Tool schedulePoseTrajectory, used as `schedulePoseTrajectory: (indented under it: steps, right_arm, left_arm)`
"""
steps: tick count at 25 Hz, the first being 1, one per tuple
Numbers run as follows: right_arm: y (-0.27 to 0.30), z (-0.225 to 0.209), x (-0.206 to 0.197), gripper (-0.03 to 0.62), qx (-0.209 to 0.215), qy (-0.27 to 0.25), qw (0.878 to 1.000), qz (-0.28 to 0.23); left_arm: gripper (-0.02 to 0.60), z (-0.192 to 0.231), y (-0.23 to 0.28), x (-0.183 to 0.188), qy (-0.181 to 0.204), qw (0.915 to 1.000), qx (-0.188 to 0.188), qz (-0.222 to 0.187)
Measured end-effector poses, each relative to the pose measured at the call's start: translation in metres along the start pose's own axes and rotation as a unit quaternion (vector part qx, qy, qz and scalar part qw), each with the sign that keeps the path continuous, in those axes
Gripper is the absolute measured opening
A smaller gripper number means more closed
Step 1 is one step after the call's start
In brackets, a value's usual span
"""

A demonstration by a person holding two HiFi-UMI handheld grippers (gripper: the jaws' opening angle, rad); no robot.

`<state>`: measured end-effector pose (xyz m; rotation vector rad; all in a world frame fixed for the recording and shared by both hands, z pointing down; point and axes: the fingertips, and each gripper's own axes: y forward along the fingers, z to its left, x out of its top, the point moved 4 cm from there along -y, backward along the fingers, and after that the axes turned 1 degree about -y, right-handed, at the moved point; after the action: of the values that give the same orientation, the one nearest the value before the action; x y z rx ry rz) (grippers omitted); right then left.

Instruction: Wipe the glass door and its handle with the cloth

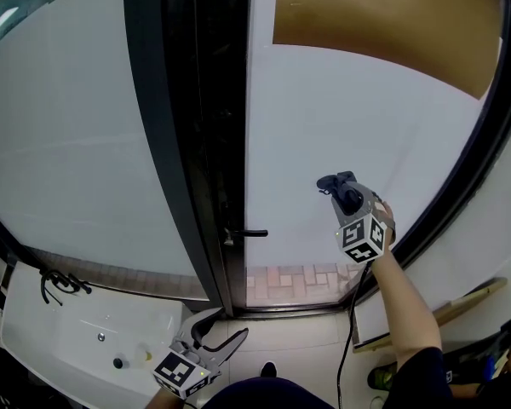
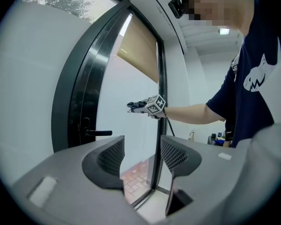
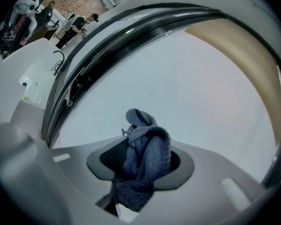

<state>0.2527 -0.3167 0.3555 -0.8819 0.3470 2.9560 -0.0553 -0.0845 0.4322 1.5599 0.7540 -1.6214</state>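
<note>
The glass door (image 1: 349,126) is a frosted white pane in a dark frame. Its black lever handle (image 1: 254,233) juts out low on the left edge. My right gripper (image 1: 334,186) is held up against the middle of the pane, shut on a blue-grey cloth (image 3: 149,146) bunched between its jaws; the cloth (image 1: 328,181) touches or nearly touches the glass. My left gripper (image 1: 220,341) hangs low near the floor below the handle, open and holding nothing. In the left gripper view the handle (image 2: 98,133) lies beyond the left gripper (image 2: 141,159), and the right gripper (image 2: 139,106) shows at the pane.
A dark door post (image 1: 196,143) runs left of the pane. A tan blind (image 1: 383,24) covers the pane's top. A white counter (image 1: 77,335) with a black tap (image 1: 60,281) stands at lower left. A wooden strip (image 1: 468,301) leans at lower right.
</note>
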Motion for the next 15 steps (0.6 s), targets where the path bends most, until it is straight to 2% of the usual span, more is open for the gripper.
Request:
schedulePoseTrajectory:
  steps: [2,4,9,12,15]
  right_arm:
    - [-0.006,0.007,0.019,0.167,-0.003,-0.003,0.999,-0.032]
    - [-0.014,0.022,0.054,0.167,0.01,-0.022,0.996,-0.087]
    - [-0.006,0.085,0.158,0.167,0.082,-0.067,0.976,-0.188]
    - [0.013,0.129,0.199,0.167,0.115,-0.116,0.965,-0.206]
    - [0.033,0.156,0.209,0.167,0.134,-0.141,0.962,-0.193]
  left_arm:
    - [0.238,0.0,-0.002,-0.001,-0.002,1.0,0.003,0.001]
    - [0.238,0.001,-0.006,-0.004,-0.005,1.0,0.006,0.001]
    - [0.238,0.002,-0.014,-0.002,-0.007,0.9997,0.023,-0.001]
    - [0.238,0.003,-0.018,-0.001,-0.007,0.9995,0.032,-0.003]
    - [0.238,0.006,-0.024,0.0,-0.009,0.999,0.044,-0.004]
